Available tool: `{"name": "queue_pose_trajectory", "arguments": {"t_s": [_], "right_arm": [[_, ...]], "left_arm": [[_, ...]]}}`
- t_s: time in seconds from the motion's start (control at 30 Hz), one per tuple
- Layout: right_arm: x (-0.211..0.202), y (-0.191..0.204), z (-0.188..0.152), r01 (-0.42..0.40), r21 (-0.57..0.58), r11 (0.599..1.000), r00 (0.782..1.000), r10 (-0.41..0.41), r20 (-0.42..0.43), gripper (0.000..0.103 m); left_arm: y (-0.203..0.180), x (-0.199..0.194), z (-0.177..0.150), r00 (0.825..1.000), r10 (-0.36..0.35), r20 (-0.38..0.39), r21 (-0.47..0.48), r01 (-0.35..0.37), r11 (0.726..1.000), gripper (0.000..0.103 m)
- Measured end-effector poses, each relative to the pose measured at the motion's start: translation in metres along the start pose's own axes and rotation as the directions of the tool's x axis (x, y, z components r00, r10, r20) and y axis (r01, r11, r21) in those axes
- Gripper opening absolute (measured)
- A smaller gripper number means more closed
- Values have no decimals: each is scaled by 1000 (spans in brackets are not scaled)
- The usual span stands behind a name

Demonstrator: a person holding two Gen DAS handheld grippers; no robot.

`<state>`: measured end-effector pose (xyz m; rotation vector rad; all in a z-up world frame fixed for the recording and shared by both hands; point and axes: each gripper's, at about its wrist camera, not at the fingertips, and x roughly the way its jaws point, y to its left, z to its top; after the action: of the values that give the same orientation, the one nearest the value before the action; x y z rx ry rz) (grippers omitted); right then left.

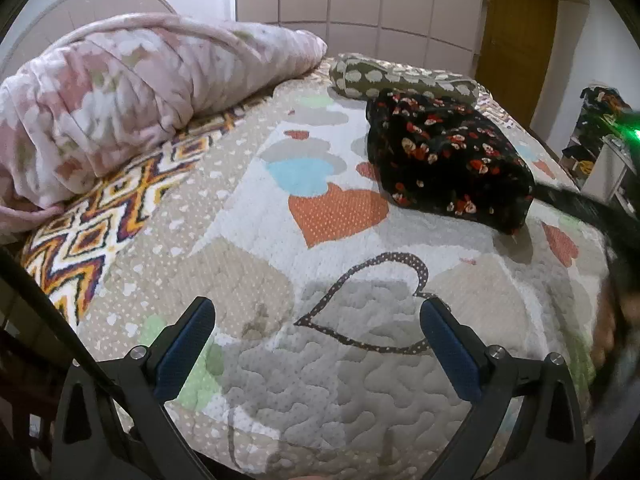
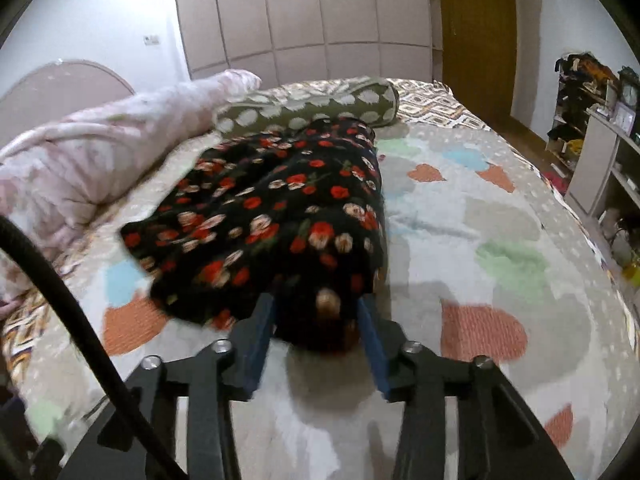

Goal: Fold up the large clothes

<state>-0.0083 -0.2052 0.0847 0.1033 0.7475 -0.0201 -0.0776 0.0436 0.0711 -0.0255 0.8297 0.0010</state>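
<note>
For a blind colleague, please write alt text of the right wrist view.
The right gripper is clamped on the near end of a folded black floral garment on a heart-patterned quilt; a pink duvet lies left.

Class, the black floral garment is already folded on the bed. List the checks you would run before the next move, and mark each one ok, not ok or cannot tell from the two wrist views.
1. Right gripper has hold of the black floral garment: ok, its fingers are closed on the near end of the bundle.
2. Left gripper is free: ok, open, with only the quilt beneath it.
3. Garment is folded compactly: ok, a thick bundle.
4. Garment is clear of the spotted bolster: cannot tell, their edges meet in both views.
5. Garment is clear of the pink duvet: ok, bare quilt lies between them.
6. Grip depth: cannot tell, the picture is blurred there.
</note>
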Motion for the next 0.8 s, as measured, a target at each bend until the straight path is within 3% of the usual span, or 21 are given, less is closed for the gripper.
{"name": "queue_pose_trajectory", "arguments": {"t_s": [0.2,0.33,0.8], "right_arm": [[-40,3,-60,106,-65,992,994,-105,18,70],[-47,3,-83,127,-74,989,992,-128,-12,70],[-47,6,-91,164,-56,985,985,-166,-46,74]], "left_arm": [[-16,-6,-7,1000,11,17,30,-11,999,102],[-26,-8,-12,1000,6,8,59,-7,998,102],[-36,-11,-25,999,-40,-31,85,43,995,102]]}}
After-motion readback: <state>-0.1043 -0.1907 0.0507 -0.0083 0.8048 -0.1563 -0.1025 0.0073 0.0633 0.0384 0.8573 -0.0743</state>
